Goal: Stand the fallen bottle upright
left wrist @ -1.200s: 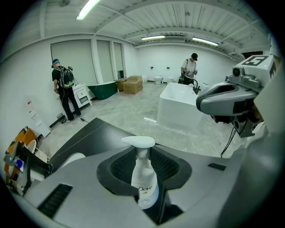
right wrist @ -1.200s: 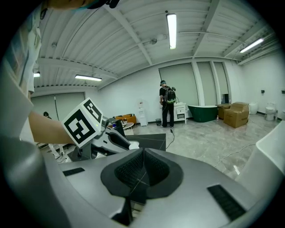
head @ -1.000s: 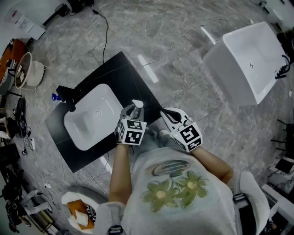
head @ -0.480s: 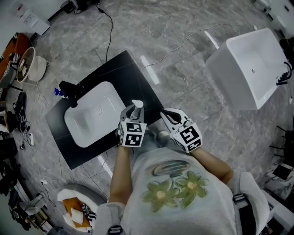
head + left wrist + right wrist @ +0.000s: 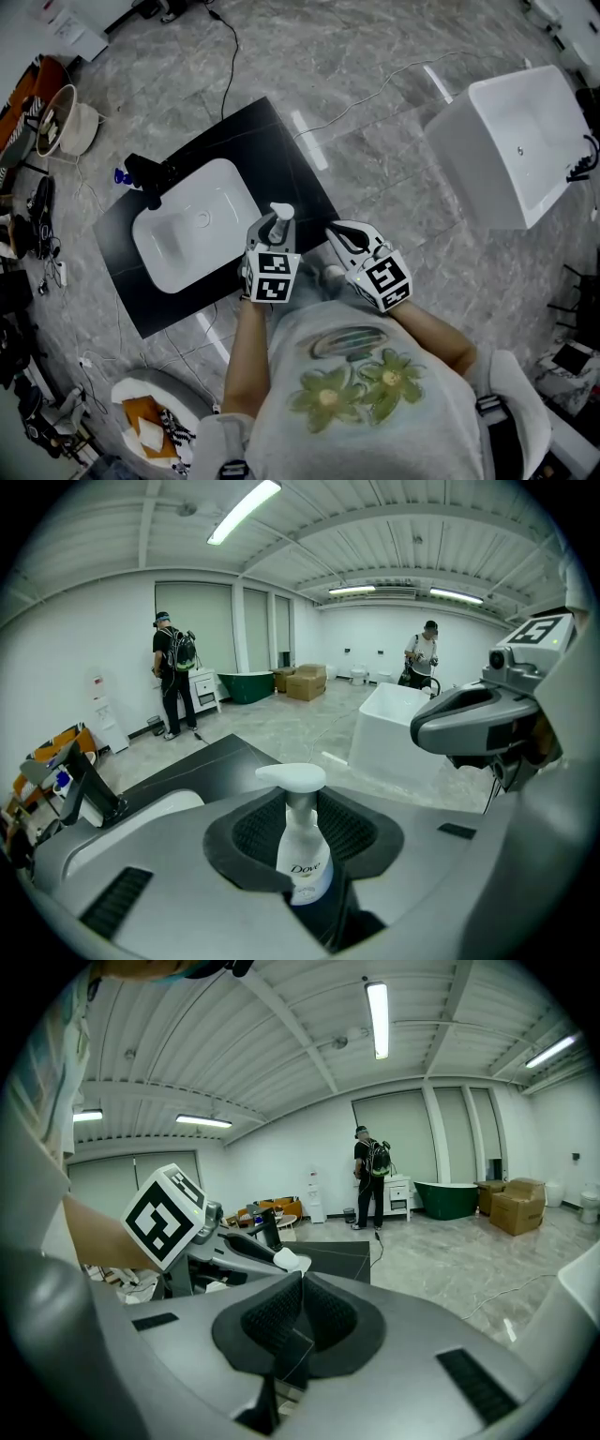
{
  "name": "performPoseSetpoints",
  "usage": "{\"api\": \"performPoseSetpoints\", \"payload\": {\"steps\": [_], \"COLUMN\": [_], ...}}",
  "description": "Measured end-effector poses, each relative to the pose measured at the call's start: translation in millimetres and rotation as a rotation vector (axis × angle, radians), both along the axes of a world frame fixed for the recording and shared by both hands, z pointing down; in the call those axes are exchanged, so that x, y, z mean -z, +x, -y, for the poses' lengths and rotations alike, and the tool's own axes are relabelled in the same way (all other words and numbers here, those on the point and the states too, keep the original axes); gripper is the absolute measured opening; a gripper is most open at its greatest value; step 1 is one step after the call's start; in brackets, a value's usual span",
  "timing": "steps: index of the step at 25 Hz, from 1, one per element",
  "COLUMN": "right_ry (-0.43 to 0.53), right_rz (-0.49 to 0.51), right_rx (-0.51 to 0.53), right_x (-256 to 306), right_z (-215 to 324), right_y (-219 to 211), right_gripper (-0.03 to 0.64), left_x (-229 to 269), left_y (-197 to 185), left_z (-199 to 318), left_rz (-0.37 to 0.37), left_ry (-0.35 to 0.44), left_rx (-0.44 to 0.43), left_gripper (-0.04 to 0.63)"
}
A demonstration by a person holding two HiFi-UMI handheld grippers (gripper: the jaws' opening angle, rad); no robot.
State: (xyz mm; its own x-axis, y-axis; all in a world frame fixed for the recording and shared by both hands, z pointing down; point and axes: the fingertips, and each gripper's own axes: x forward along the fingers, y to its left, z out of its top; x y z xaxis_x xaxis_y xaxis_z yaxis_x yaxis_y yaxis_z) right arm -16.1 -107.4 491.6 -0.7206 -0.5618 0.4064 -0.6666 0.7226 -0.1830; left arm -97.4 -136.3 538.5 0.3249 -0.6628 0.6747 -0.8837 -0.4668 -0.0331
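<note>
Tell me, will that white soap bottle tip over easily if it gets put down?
Probably a bit tippy: the pump bottle is tall and narrow, and its top sticks out sideways. It looks like smooth plastic, so maybe slippery, though the left hand-held gripper holds it upright.

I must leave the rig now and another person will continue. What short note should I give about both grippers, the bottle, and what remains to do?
Left gripper: shut on the pump bottle, gripping its body with the pump head up.
Right gripper: jaws together, nothing between them, held beside the left one.
Bottle: at the near edge of the black countertop, next to the white basin. Its base is hidden, so I cannot tell whether it touches the countertop.
Done: bottle grasped and roughly upright.
Left: probably set it on its base on the countertop, open the left gripper, and draw back.
</note>
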Motion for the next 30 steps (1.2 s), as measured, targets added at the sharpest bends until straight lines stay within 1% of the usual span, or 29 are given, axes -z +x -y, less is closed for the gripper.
{"api": "performPoseSetpoints", "payload": {"steps": [9,18,25,30], "right_ry": [-0.005,-0.008,-0.009,-0.024], "right_rz": [-0.007,-0.015,-0.016,-0.023], "right_rx": [0.011,0.012,0.014,0.02], "right_x": [-3.1,-6.4,-6.8,-12.0], "right_z": [-6.1,-9.4,-12.6,-16.1], "right_y": [-8.7,-12.7,-14.0,-15.7], "right_gripper": [0.041,0.043,0.042,0.043], "left_x": [1.6,2.8,4.5,4.5], "left_y": [-6.5,-10.3,-9.2,-13.3], "left_z": [-5.3,-5.6,-11.0,-16.1], "left_rz": [-0.042,-0.087,-0.105,-0.117], "left_ry": [0.046,0.075,0.126,0.137], "left_rx": [0.015,0.065,0.07,0.078], "left_gripper": [0.118,0.118,0.118,0.117]}}
